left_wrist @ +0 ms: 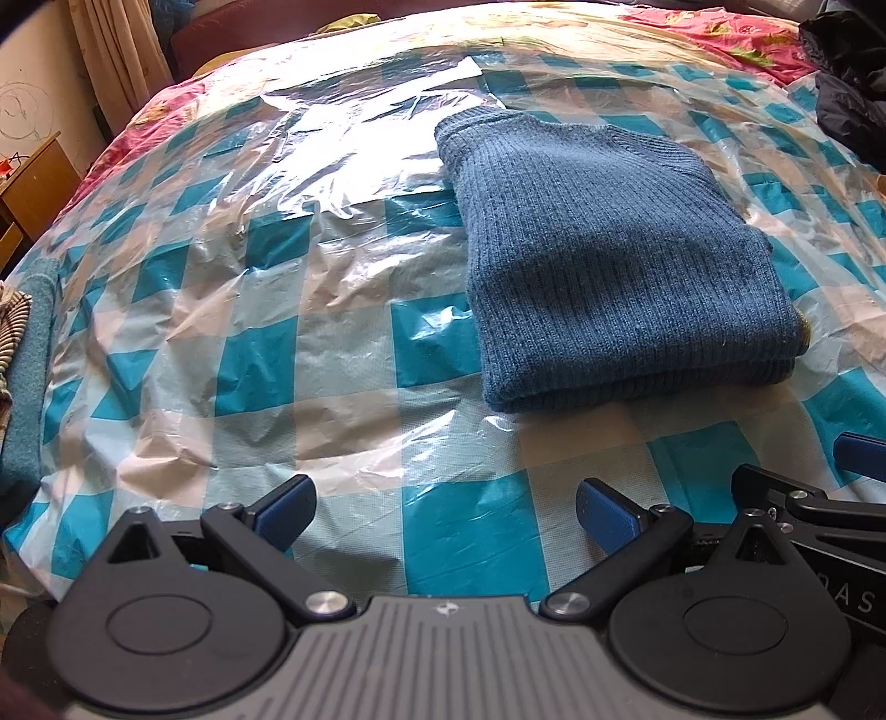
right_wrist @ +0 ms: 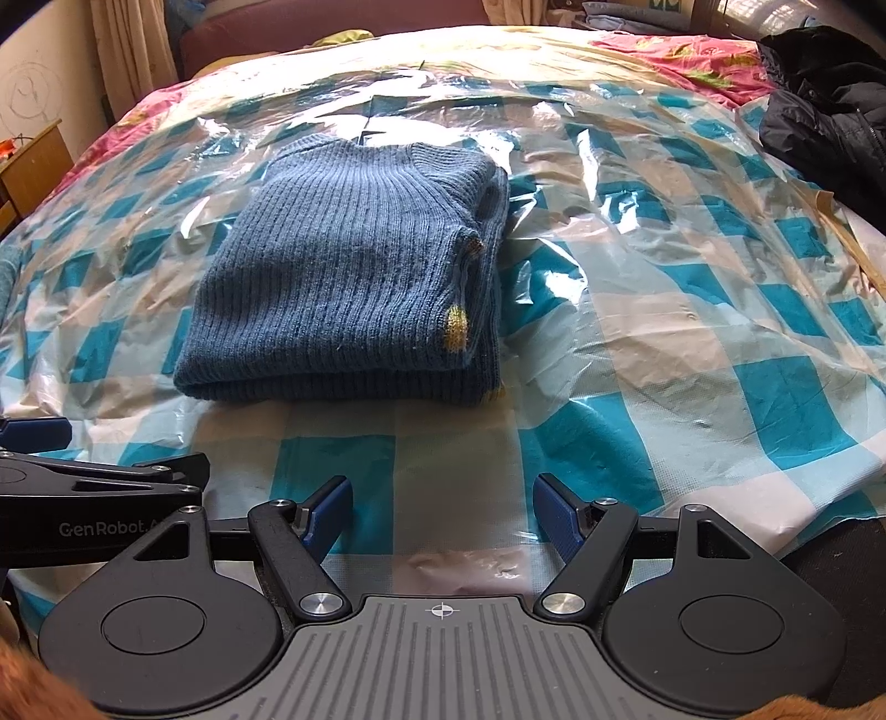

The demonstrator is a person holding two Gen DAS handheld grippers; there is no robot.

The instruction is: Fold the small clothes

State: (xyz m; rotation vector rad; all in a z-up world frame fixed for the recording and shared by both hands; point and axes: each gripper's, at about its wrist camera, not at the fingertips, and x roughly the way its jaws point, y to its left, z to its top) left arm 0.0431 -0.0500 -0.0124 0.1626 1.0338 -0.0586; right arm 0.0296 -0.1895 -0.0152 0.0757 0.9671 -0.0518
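A blue ribbed knit sweater [left_wrist: 614,260] lies folded into a thick rectangle on the checkered plastic sheet [left_wrist: 310,354]. It also shows in the right wrist view [right_wrist: 343,277], with small yellow patches on its right edge. My left gripper [left_wrist: 446,512] is open and empty, low over the sheet, in front of and left of the sweater. My right gripper [right_wrist: 443,518] is open and empty, just in front of the sweater's near edge. Each gripper shows at the edge of the other's view.
The teal and white sheet covers a bed with a pink floral cover [right_wrist: 686,50]. A dark jacket [right_wrist: 825,105] lies at the far right. Folded teal cloth [left_wrist: 27,365] sits at the left edge. A wooden desk [left_wrist: 33,183] stands beyond it.
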